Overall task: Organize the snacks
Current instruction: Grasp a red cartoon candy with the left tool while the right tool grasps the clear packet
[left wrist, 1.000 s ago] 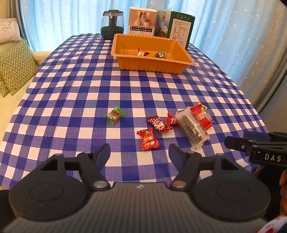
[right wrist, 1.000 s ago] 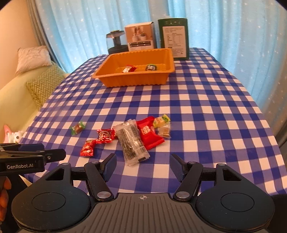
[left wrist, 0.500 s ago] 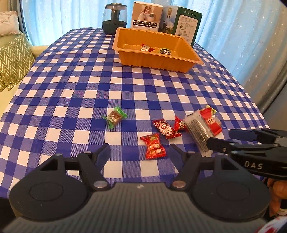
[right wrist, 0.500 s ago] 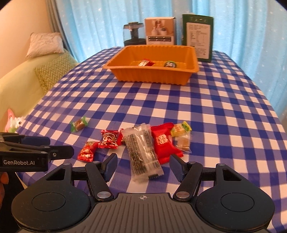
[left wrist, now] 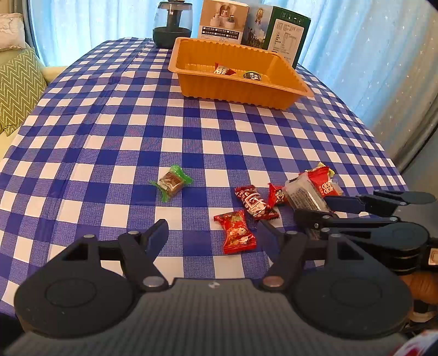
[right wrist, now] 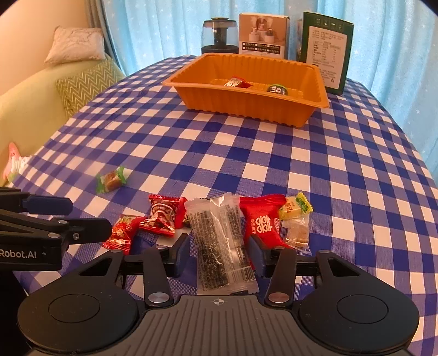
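An orange tray (left wrist: 238,90) (right wrist: 246,104) at the far end holds a red candy (right wrist: 236,82) and a dark round snack (right wrist: 276,89). Loose snacks lie near the front edge: a green-wrapped candy (left wrist: 171,183) (right wrist: 111,179), red candies (left wrist: 236,231) (left wrist: 253,202) (right wrist: 161,215), a clear packet of dark seeds (right wrist: 220,241), a red packet (right wrist: 261,221) and a yellow candy (right wrist: 295,209). My right gripper (right wrist: 217,253) is open, its fingers on either side of the clear packet. My left gripper (left wrist: 212,232) is open just before the nearest red candy.
A blue-and-white checked cloth (left wrist: 137,123) covers the table. A dark jar (left wrist: 172,23), a white box (left wrist: 223,22) and a green box (left wrist: 284,35) stand behind the tray. A sofa with cushions (right wrist: 82,82) is to the left. Curtains hang behind.
Both grippers have moved forward and lower toward the snacks. The right gripper now straddles the clear packet. The left gripper has closed in on the nearest red candy.
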A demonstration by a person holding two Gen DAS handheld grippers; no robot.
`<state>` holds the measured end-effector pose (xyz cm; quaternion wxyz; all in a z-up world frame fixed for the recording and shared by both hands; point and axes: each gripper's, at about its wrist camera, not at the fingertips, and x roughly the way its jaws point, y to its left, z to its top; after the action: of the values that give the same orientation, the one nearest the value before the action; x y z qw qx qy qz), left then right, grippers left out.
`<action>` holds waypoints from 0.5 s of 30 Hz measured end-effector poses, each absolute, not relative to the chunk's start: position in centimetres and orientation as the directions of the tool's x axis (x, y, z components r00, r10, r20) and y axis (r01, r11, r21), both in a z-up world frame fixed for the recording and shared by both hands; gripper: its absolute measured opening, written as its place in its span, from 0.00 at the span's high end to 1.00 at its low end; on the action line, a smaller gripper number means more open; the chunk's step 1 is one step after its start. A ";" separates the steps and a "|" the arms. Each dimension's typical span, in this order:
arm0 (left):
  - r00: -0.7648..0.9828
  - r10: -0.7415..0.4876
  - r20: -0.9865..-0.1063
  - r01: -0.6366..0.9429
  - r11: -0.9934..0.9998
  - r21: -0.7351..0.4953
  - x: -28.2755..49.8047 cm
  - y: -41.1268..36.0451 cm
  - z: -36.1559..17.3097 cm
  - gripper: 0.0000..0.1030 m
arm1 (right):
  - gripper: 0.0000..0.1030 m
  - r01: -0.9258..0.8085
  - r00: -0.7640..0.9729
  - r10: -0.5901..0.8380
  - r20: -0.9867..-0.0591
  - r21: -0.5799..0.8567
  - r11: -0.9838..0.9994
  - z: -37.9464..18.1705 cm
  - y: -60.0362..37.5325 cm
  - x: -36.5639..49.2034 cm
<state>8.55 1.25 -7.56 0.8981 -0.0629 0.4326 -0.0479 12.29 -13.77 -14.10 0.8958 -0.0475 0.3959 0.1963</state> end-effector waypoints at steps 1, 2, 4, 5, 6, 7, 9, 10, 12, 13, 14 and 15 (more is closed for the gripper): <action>0.621 -0.141 -0.771 0.033 0.988 -0.154 8.6 1.2 -7.6 0.33 | 0.55 -0.392 0.611 0.310 -0.729 0.062 0.918 -14.2 -13.7 12.3; 0.620 -0.141 -0.772 0.033 0.988 -0.153 8.6 1.1 -7.7 0.33 | 0.55 -0.396 0.611 0.307 -0.730 0.054 0.917 -14.3 -13.6 12.2; 0.619 -0.141 -0.772 0.036 0.988 -0.151 8.6 1.0 -7.8 0.34 | 0.58 -0.402 0.610 0.300 -0.733 0.040 0.915 -14.4 -13.4 12.2; 0.619 -0.141 -0.772 0.038 0.988 -0.149 8.6 0.9 -7.9 0.34 | 0.59 -0.405 0.611 0.298 -0.734 0.034 0.914 -14.5 -13.3 12.1; 0.619 -0.141 -0.773 0.039 0.988 -0.149 8.6 0.8 -7.9 0.34 | 0.60 -0.406 0.613 0.295 -0.733 0.028 0.913 -14.5 -13.3 12.1; 0.617 -0.142 -0.774 0.040 0.988 -0.150 8.6 0.7 -8.0 0.34 | 0.61 -0.407 0.614 0.295 -0.733 0.026 0.913 -14.5 -13.3 12.0; 0.616 -0.144 -0.774 0.042 0.988 -0.150 8.6 0.6 -8.0 0.34 | 0.63 -0.400 0.611 0.302 -0.731 0.044 0.915 -14.4 -13.5 11.9; 0.617 -0.144 -0.774 0.044 0.988 -0.149 8.6 0.6 -8.0 0.34 | 0.63 -0.396 0.610 0.305 -0.731 0.052 0.917 -14.4 -13.6 11.8; 0.619 -0.146 -0.772 0.050 0.988 -0.147 8.6 0.5 -8.1 0.34 | 0.63 -0.386 0.611 0.306 -0.730 0.063 0.921 -14.2 -14.0 11.5; 0.620 -0.146 -0.771 0.052 0.988 -0.145 8.7 0.4 -8.1 0.35 | 0.63 -0.378 0.614 0.306 -0.727 0.070 0.923 -14.1 -14.2 11.3; 0.619 -0.146 -0.772 0.055 0.988 -0.142 8.7 0.4 -8.1 0.36 | 0.63 -0.370 0.617 0.307 -0.724 0.077 0.926 -13.9 -14.5 11.1; 0.617 -0.147 -0.773 0.059 0.988 -0.141 8.9 0.4 -8.2 0.38 | 0.63 -0.361 0.622 0.306 -0.721 0.083 0.929 -13.8 -14.7 10.9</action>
<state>8.87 0.36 -8.19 0.8977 -0.0509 0.4340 -0.0572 10.95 -14.74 -13.82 0.8998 -0.0347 0.3935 0.1853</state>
